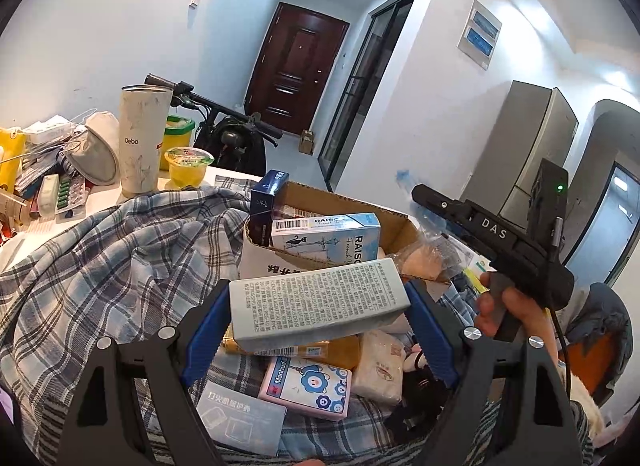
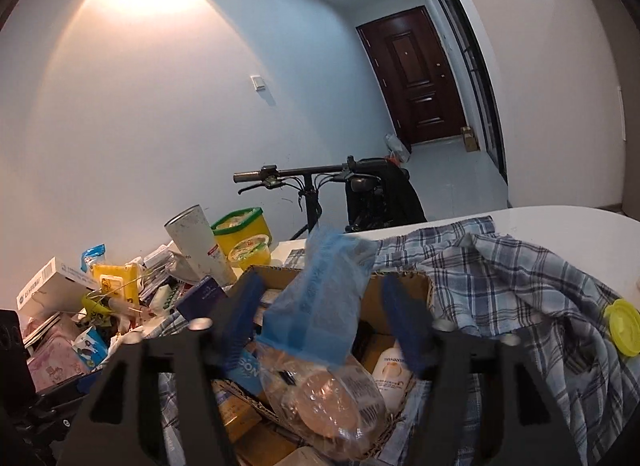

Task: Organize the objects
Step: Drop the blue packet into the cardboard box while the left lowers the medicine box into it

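My left gripper (image 1: 318,316) is shut on a grey printed box (image 1: 316,306) and holds it just in front of an open cardboard box (image 1: 394,225). The cardboard box holds a light blue RAISON carton (image 1: 326,236) and a dark blue carton (image 1: 268,193). My right gripper (image 2: 324,320) is open above the same cardboard box (image 2: 404,286); a clear bag with a blue top (image 2: 320,326) holding round pastries lies between and below its fingers, and I cannot tell if they touch it. The right gripper's body also shows in the left wrist view (image 1: 496,238).
A plaid cloth (image 1: 112,250) covers the table. A pink Manhua pack (image 1: 306,384), tissue pack (image 1: 378,368) and grey packet (image 1: 240,418) lie below. A Debo tumbler (image 1: 142,137), jelly cup (image 1: 188,167), yellow tub (image 2: 242,231) and clutter stand left. A yellow lid (image 2: 622,326) lies right.
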Demonstrator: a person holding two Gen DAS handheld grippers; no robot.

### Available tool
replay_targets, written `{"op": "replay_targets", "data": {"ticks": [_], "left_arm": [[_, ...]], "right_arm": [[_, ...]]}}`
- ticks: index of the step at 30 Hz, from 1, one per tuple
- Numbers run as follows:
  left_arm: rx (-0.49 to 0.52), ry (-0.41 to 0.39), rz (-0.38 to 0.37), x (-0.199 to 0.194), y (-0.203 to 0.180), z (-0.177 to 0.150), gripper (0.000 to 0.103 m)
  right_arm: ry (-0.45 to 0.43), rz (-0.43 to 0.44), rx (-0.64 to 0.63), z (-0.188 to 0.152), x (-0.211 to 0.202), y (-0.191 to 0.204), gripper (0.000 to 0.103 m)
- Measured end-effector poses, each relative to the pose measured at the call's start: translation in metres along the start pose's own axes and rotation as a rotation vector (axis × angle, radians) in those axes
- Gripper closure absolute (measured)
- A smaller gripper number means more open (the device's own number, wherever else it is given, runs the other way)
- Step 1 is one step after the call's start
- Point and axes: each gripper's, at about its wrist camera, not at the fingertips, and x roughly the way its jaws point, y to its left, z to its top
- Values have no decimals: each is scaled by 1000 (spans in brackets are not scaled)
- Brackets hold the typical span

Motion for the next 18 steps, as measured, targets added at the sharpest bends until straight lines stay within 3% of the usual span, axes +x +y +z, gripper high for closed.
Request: {"op": "replay_targets", "data": {"ticks": [2,5,12,18], "left_arm": [[2,0,-1,-1,-1,0,17],[7,-2,1,-1,-1,0,17],[2,-4,-7,-2,0,0,17],[-15,-23,-14,-8,3,3,17]], "right_arm": [[-6,12,16,0,-4,-2,20],[-34,25,75,0,-16,-9,1],[-108,50,197,3,-45,-25,0],[-69,26,264,0,-40,-36,0]]}}
